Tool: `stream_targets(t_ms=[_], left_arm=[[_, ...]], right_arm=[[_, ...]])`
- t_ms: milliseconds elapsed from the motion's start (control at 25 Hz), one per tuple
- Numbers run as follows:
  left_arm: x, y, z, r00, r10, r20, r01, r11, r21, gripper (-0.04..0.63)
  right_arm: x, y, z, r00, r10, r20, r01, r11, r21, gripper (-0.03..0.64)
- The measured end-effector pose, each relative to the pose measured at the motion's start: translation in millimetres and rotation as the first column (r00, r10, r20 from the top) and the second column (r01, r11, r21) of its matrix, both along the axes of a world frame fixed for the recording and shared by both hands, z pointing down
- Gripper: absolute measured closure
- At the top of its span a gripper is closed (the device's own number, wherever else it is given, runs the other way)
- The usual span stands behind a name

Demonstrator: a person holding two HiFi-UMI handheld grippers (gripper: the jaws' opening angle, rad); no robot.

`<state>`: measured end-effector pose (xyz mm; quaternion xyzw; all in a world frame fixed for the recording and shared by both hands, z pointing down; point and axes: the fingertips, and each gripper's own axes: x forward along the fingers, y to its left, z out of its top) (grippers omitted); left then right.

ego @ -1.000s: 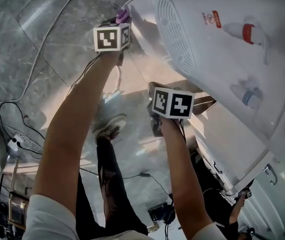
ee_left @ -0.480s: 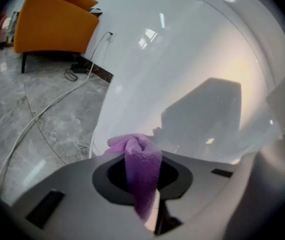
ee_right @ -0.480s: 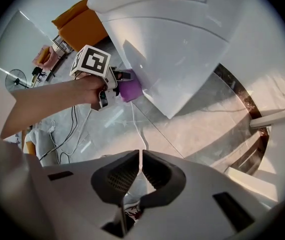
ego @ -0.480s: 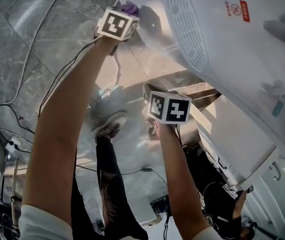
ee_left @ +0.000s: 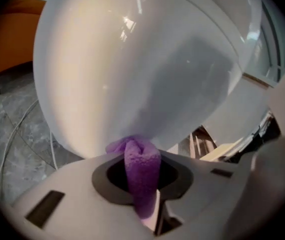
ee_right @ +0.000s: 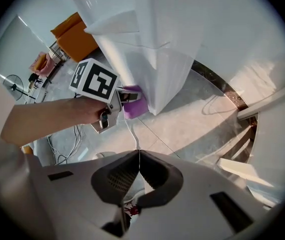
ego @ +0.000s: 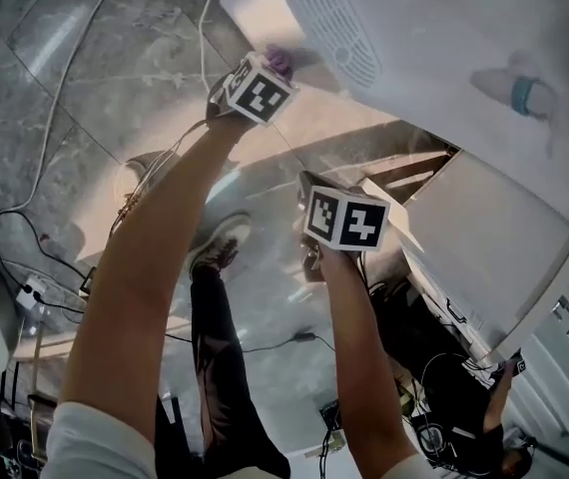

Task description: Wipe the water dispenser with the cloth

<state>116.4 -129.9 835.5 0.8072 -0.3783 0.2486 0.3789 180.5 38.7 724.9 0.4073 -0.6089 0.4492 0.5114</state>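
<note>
A fuzzy purple cloth (ee_left: 141, 176), pinched by the left gripper (ee_left: 143, 160), is pressed to the white plastic water dispenser (ee_left: 132, 69); wiping is judged unfinished, the right gripper (ee_right: 135, 159) closed empty

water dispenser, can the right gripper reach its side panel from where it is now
Probably yes: the right gripper, shut and empty, hangs in open air near the water dispenser, with nothing between them.

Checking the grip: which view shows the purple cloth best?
The left gripper view: the purple cloth sits large, central, clamped in the left gripper against the water dispenser. The head view shows only a tuft; the right gripper view shows it small.
</note>
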Motion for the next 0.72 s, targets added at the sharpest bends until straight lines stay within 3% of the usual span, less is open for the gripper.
stream_targets(t_ms=[280, 480, 600, 720], left_arm=[[61.1, 54.8, -53.1, 0.978, 0.207, 0.016, -0.208, 0.977, 0.05, 0.537], [66.4, 80.2, -121.6, 0.955, 0.289, 0.073, -0.293, 0.953, 0.071, 0.537], [44.6, 89.4, -167.7, 0.949, 0.29, 0.121, -0.301, 0.95, 0.083, 0.537], [18.4, 98.2, -220.6, 0.963, 0.231, 0.142, -0.245, 0.965, 0.091, 0.537]], right_arm=[[32.3, 19.3, -50.6, 0.996, 0.082, 0.046, -0.085, 0.994, 0.071, 0.601], [68.6, 26.1, -111.7, 0.994, 0.108, 0.018, -0.11, 0.977, 0.183, 0.601], [86.6, 31.8, -157.2, 0.993, 0.117, 0.026, -0.119, 0.965, 0.232, 0.601], [107.7, 36.4, -205.6, 0.996, 0.087, 0.02, -0.089, 0.954, 0.286, 0.603]])
